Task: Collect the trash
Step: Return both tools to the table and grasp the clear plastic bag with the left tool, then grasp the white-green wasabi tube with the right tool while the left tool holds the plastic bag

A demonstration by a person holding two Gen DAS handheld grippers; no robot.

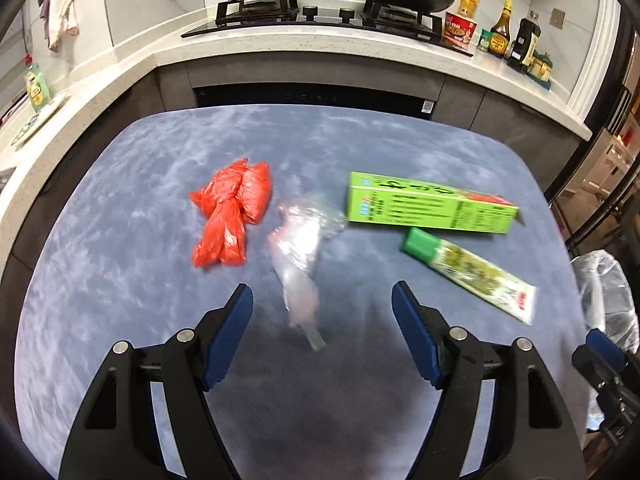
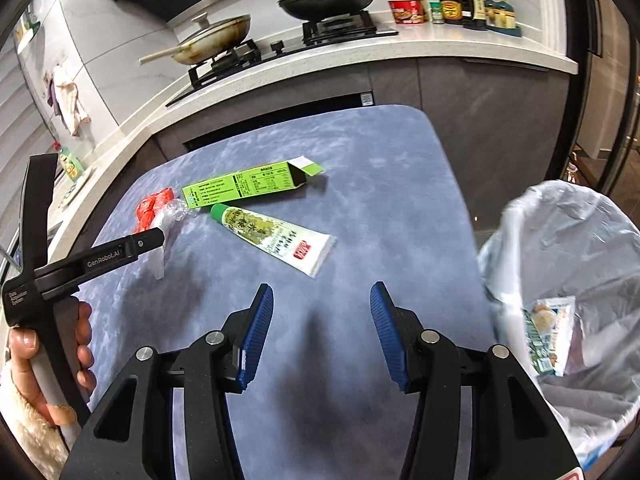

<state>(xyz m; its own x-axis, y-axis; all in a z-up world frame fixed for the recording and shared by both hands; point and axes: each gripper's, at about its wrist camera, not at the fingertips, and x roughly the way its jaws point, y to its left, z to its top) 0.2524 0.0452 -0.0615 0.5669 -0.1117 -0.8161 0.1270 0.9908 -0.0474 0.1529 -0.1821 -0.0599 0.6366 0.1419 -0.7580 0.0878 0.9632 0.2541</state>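
The clear crumpled plastic wrapper, lying on the blue surface just right of the red bag, looks feather-light, limp and slippery, so the left gripper, fingers spread and empty, should pinch its bunched middle.

"GenRobot.AI" on the left gripper arm; other print illegible.
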